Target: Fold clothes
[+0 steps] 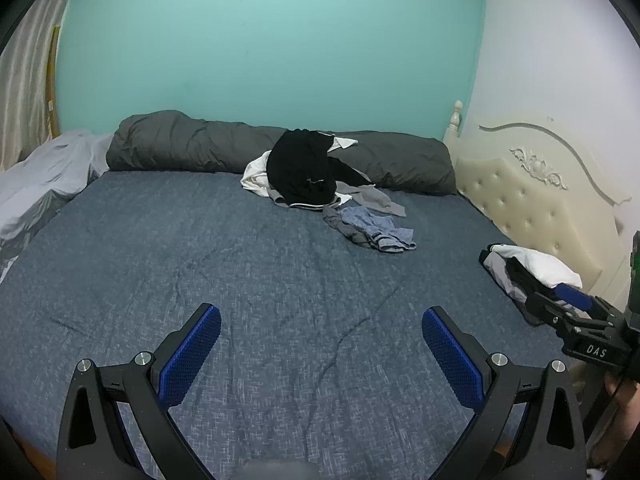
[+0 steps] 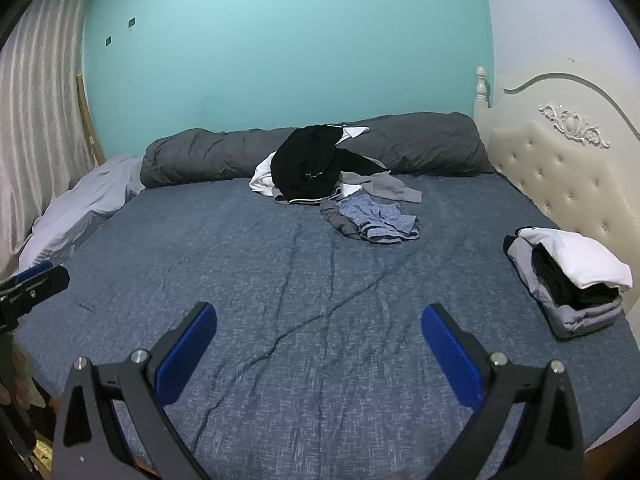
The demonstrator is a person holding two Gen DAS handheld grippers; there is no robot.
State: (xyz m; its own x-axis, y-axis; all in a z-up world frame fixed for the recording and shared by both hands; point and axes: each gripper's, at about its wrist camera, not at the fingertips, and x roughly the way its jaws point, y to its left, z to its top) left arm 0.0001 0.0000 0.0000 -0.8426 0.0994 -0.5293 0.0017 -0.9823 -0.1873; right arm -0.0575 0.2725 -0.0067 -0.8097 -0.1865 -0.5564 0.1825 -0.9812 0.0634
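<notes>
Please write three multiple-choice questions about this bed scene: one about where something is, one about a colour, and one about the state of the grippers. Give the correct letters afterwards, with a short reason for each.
1. Where is the folded stack?
A. beside the headboard
B. on the rolled duvet
C. between the left gripper's fingers

2. What colour is the garment on top of the unfolded pile?
A. red
B. black
C. yellow

3. How are the two grippers?
A. both shut on cloth
B. one open, one shut
C. both open and empty

Answers:
1 A: the stack lies on the bed sheet next to the headboard.
2 B: a black garment covers the pile.
3 C: the left gripper and right gripper show spread fingers with only sheet between.
</notes>
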